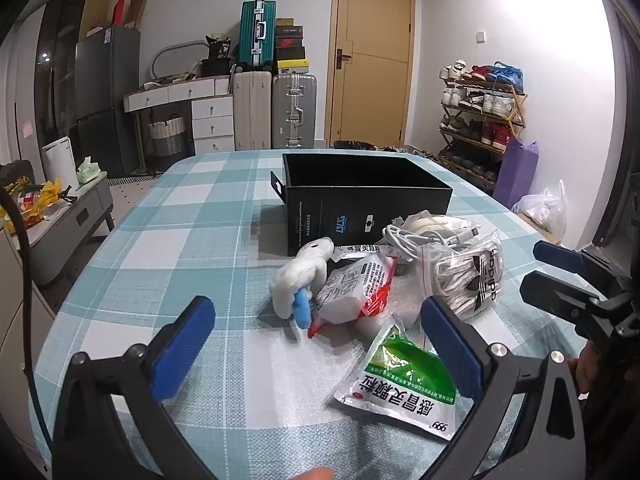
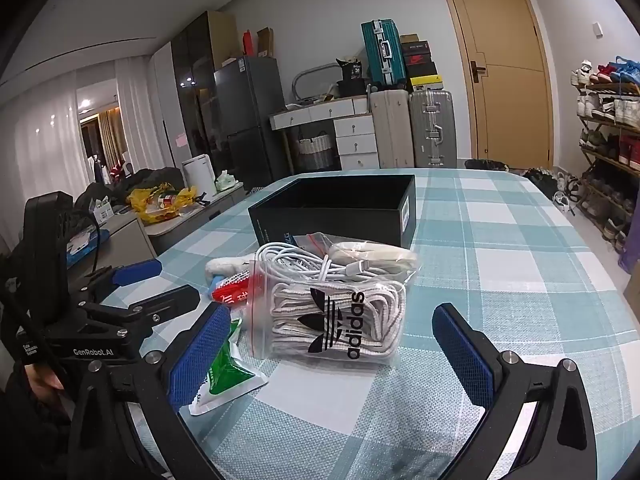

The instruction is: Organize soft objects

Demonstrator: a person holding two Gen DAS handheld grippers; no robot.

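Observation:
An open black box (image 1: 360, 196) stands on the checked tablecloth, also in the right wrist view (image 2: 336, 208). In front of it lie a white plush toy (image 1: 300, 276), a red and white packet (image 1: 356, 292), a green and white sachet (image 1: 404, 384), a coiled white cable (image 1: 424, 232) and a clear adidas bag of laces (image 1: 472, 276). My left gripper (image 1: 316, 332) is open and empty, just short of the toy and packet. My right gripper (image 2: 332, 344) is open and empty, facing the adidas bag (image 2: 332, 320). The sachet (image 2: 224, 368) lies by its left finger.
The table (image 2: 520, 280) has a rounded far edge. Behind it are suitcases (image 1: 276, 108), a drawer unit (image 1: 212, 116), a door (image 1: 372, 56) and a shoe rack (image 1: 480, 112). A low grey cabinet (image 1: 68, 216) stands to the left.

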